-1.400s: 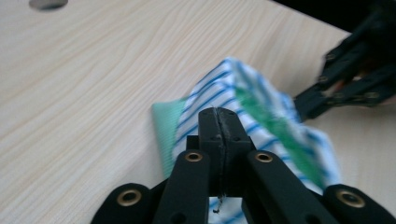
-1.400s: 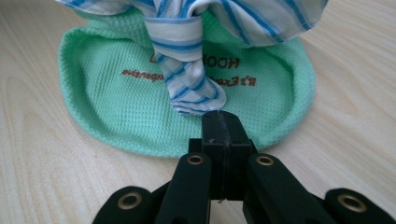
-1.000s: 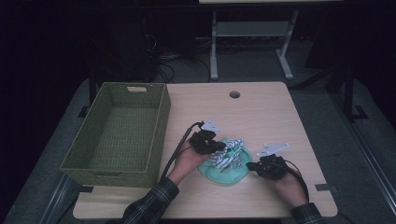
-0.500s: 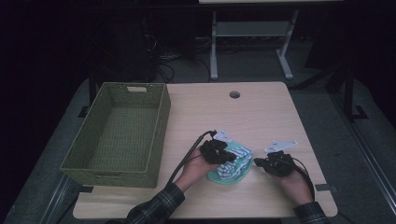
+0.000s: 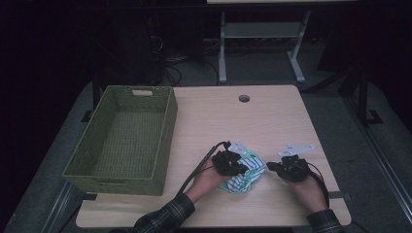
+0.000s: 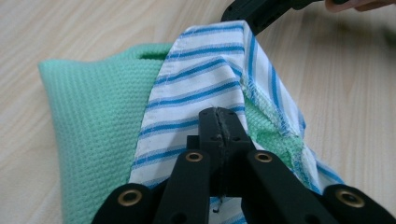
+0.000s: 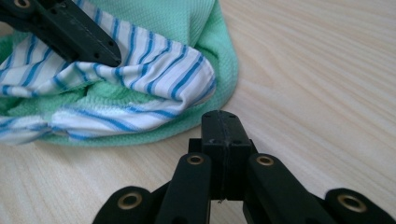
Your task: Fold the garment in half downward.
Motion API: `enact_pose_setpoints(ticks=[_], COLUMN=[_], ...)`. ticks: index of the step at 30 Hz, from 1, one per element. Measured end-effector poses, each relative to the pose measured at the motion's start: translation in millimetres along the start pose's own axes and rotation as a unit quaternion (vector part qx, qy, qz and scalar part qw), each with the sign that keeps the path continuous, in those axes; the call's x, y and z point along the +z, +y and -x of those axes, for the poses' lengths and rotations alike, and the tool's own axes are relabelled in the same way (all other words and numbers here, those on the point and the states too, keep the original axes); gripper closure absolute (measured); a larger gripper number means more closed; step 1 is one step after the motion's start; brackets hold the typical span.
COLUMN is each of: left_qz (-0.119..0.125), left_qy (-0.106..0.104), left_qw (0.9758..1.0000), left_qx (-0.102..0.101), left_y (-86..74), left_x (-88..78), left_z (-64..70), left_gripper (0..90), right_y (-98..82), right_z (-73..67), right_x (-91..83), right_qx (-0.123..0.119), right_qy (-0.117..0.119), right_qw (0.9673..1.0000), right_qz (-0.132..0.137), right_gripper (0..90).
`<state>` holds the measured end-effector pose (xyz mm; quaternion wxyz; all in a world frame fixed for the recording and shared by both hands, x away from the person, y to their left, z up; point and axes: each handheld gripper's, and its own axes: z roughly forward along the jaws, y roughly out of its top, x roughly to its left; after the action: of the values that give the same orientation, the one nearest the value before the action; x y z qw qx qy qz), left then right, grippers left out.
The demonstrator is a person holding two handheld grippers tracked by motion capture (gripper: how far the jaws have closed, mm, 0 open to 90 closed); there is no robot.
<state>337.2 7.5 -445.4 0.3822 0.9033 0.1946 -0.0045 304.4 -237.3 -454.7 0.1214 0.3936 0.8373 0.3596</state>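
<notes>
Shifted toward 5 o'clock since earlier: left gripper (image 5: pixel 232 162), jaws together, pinching striped cloth (image 6: pixel 205 84) atop green cloth (image 5: pixel 238 180) near table's (image 5: pixel 272 121) 6 o'clock edge. Right gripper (image 5: pixel 286 167) at 3 o'clock beside, jaws together, empty. Basket (image 5: pixel 121 141) at 9 o'clock.

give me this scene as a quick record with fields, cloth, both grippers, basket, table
cloth: green waffle cloth bunched with a blue-striped white cloth, on the table's near side
left gripper: jaws shut, over the striped cloth; grip itself hidden
right gripper: jaws shut, holding nothing, just off the cloth's edge
basket: green woven, at the left, nothing inside
table: light wood, round hole near the far edge
</notes>
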Motion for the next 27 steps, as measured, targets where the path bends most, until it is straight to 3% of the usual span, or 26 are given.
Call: enact_pose_setpoints(ticks=[8, 11, 20, 27], left_qz=[0.029, 0.033, 0.022, 0.014], left_qy=[0.002, 0.006, 0.042, 0.044], left_qw=[0.9995, 0.9992, 0.998, 0.9977], left_qx=[-0.014, -0.021, -0.043, -0.049], left_y=[1.9, -0.7, -14.6, -32.2], left_x=[-26.9, -35.3, -54.4, -67.0], left_z=[-0.6, -2.1, -5.9, -4.5], left_gripper=[87.1, 87.5, 89.7, 89.5], right_y=[13.2, 20.9, 43.8, 63.3], right_z=[3.9, 5.5, 7.3, 2.3], right_x=[-3.5, -2.7, 3.3, 10.7], right_qx=[-0.003, -0.006, -0.009, -0.02], right_qy=[0.009, 0.024, 0.047, 0.061], right_qw=[0.9998, 0.9995, 0.9983, 0.9968], right_qz=[0.014, 0.018, 0.033, 0.048], right_gripper=[89.7, 89.7, 89.7, 89.8])
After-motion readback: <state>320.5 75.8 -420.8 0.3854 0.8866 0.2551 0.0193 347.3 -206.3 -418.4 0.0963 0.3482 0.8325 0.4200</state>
